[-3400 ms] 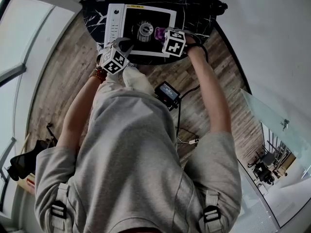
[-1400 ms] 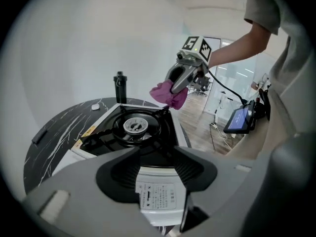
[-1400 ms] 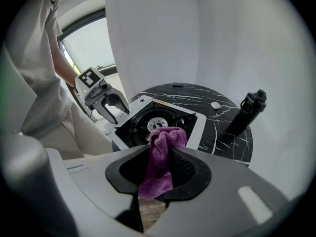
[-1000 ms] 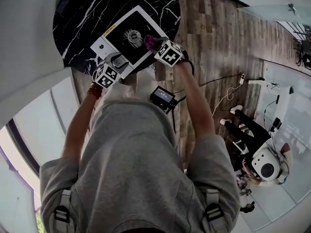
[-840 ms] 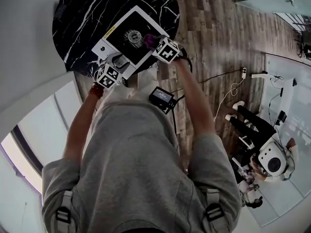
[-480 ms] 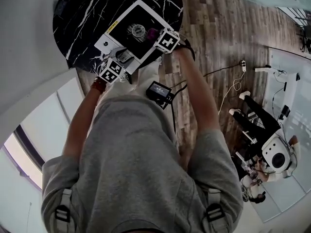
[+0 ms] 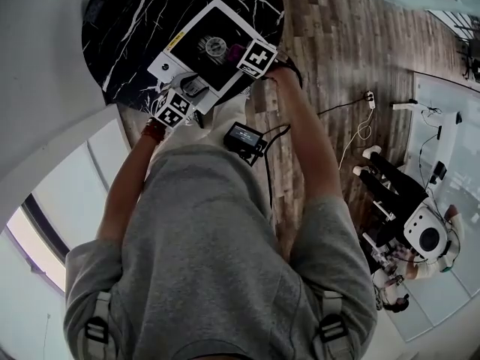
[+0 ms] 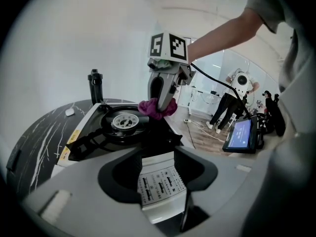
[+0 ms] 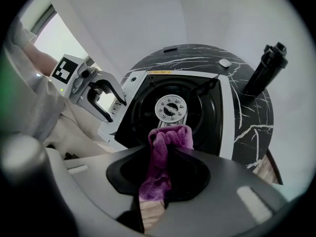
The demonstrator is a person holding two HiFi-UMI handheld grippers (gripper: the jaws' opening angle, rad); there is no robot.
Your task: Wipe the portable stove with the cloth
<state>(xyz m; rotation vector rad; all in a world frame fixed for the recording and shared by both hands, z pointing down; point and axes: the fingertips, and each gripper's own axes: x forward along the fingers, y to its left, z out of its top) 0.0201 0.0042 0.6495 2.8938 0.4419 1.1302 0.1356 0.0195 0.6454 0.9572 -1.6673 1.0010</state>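
Note:
The portable stove, white-framed with a black top, stands on the round black marble table. My right gripper is shut on a purple cloth and points steeply down. It holds the cloth against the black top just beside the burner. My left gripper is at the stove's near end, its jaws closed on the white control panel. From the right gripper view the left gripper clasps that corner.
A black bottle stands on the table past the stove, a small white thing near it. A screen device hangs at my waist with a cable. Another person stands across the wooden floor.
The head view has swung a little. My right gripper has tilted slightly with the cloth and stays beside the burner. The left gripper has kept its hold on the stove's end.

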